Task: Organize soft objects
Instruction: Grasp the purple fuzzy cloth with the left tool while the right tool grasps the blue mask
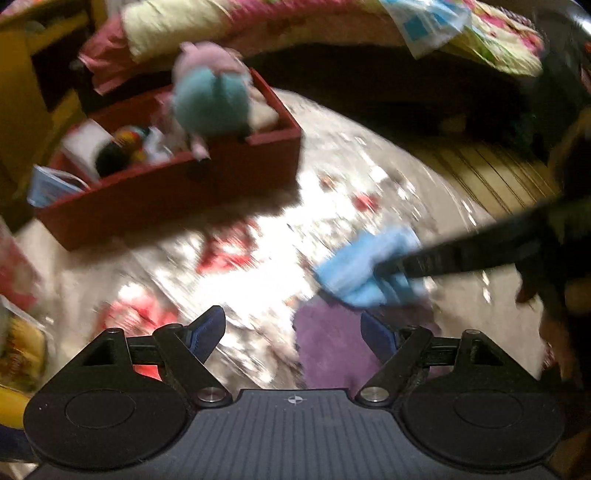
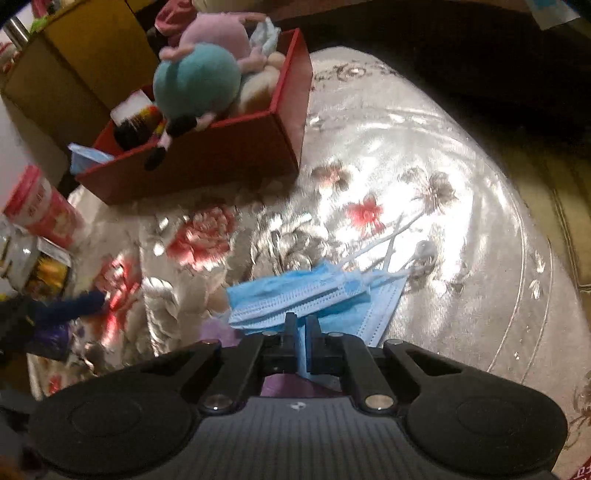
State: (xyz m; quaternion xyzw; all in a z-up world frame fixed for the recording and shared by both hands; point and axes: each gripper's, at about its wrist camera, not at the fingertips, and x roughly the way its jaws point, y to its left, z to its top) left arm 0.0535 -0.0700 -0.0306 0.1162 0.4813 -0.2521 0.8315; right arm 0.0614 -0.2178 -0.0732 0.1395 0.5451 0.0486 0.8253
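Right gripper has its jaws clenched on the blue face masks, at the counter edge nearest the camera. Left gripper jaws spread, empty, over a purple cloth. Step: pickup. Next, probably: carry masks to the red box, already crowded with plush toys.

From my seat I see a glossy floral cover on the worktop. A pink-lidded canister lies at its left edge, with a yellow-labelled jar just beside it. A yellow cardboard box sits beyond, and a patterned quilt spreads across the back.
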